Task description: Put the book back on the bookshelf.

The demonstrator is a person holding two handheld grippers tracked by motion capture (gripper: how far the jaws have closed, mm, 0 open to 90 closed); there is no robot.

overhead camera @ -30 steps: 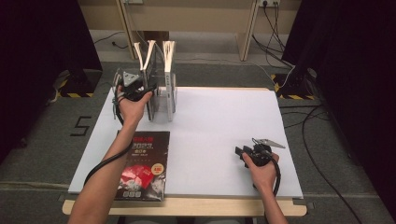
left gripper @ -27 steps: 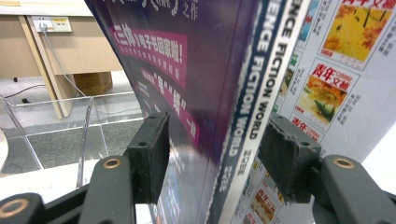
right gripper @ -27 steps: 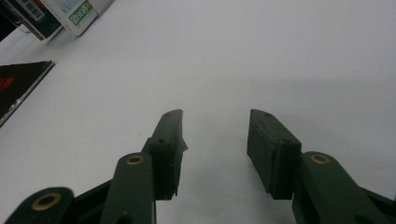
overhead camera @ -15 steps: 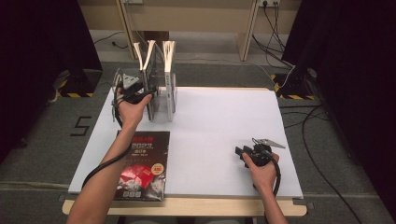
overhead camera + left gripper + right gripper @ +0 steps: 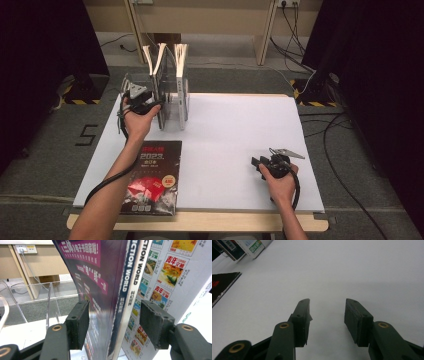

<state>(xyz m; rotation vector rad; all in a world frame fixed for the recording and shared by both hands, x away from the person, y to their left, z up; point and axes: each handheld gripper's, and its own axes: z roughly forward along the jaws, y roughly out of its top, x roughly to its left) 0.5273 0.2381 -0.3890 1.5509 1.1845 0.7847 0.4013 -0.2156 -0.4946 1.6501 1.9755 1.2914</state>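
Purple-covered and upright, the magazine (image 5: 110, 290) stands in the clear acrylic rack (image 5: 170, 107) at the far left of the white desk (image 5: 235, 135), its spine between the jaws of the left gripper (image 5: 113, 325). Those jaws have just been opening and now stand released, with a gap showing on each side of the spine. Just behind it a second magazine (image 5: 160, 277) with small cover pictures also stands upright. A dark magazine (image 5: 152, 177) lies flat at the near left edge of the desk. Well apart, the right gripper (image 5: 327, 315) rests on the bare desk at the near right, its jaws spread with nothing between them.
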